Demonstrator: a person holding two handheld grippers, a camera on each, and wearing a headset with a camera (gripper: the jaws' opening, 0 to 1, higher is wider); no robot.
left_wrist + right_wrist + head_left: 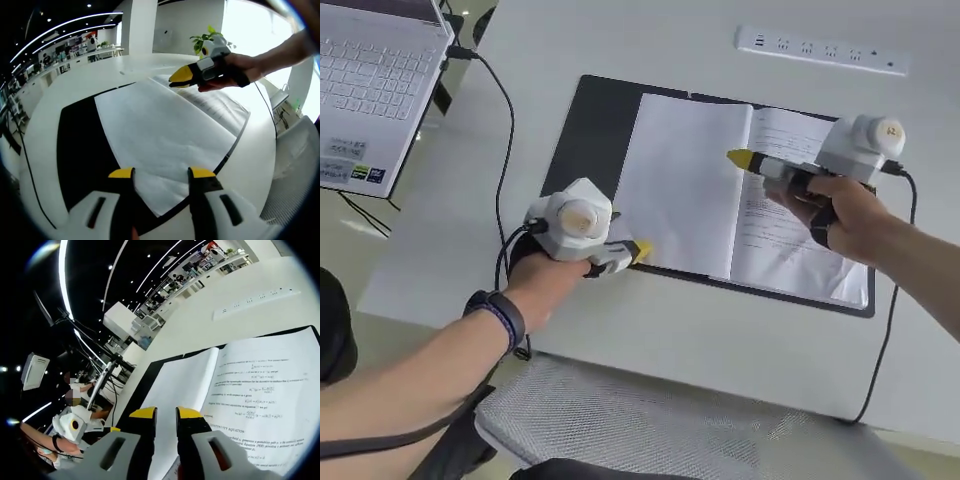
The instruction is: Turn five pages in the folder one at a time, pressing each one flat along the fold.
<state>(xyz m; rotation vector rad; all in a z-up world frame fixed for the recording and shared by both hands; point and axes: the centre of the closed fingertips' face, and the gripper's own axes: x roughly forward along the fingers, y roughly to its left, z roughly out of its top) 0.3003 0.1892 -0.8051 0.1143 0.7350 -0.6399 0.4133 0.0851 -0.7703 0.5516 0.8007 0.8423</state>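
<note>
1. Nearest: left gripper [638, 250], jaws apart at turned page's [680, 180] bottom corner, likely to steady it.
2. Folder [582, 140] open flat on table [620, 330].
3. Right gripper [740, 158], jaws nearly together on nothing, over fold, apparently for pressing.

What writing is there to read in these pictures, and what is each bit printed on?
"EQUATION": capital heading low on the printed white right-hand page of the open black folder; the word before it is unclear.
Body text and formulas on that page: too small.
Stickers on the white laptop: blurred.
Long white power strip: nothing legible.
</note>
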